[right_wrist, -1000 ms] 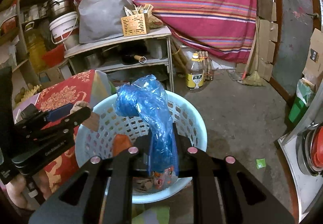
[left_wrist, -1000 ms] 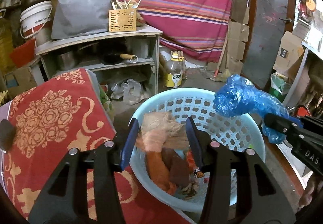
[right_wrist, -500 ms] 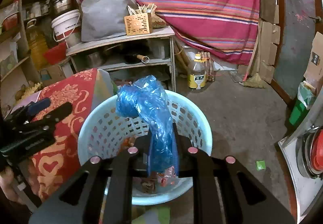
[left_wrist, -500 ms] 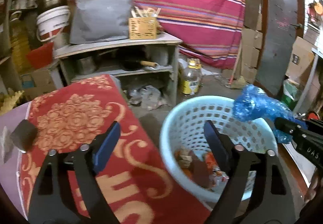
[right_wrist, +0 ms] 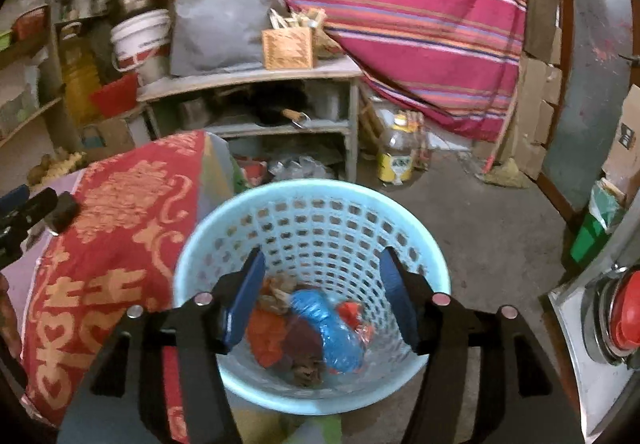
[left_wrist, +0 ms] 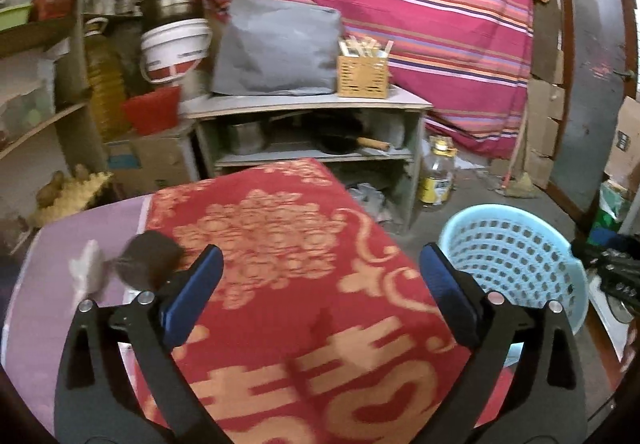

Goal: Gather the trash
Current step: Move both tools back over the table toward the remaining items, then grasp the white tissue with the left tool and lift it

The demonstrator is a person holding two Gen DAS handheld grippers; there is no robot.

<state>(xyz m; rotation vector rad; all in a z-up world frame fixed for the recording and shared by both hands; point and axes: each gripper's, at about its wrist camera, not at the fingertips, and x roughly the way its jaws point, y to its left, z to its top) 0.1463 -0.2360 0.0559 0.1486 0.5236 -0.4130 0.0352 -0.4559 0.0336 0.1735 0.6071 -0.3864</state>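
Note:
A light blue perforated basket [right_wrist: 320,199] stands on the floor beside a table with a red patterned cloth [right_wrist: 120,228]. A blue plastic bag [right_wrist: 332,332] lies inside it on orange and brown scraps. My right gripper [right_wrist: 322,300] is open and empty above the basket. My left gripper [left_wrist: 320,284] is open and empty over the red cloth [left_wrist: 288,244]. A dark scrap [left_wrist: 148,260] and a white scrap [left_wrist: 88,268] lie on the table to its left. The basket [left_wrist: 512,252] shows at the right in the left wrist view.
A grey shelf unit [left_wrist: 312,131] with pots, a grey bag and a wooden box stands behind the table. An oil bottle [right_wrist: 396,151] sits on the floor by a striped red cloth [right_wrist: 400,3]. A metal appliance with a red knob [right_wrist: 616,316] is at the right.
My right gripper opened and the blue bag dropped into the basket. My left gripper let go of the brown scrap, opened wide and swung left over the red cloth.

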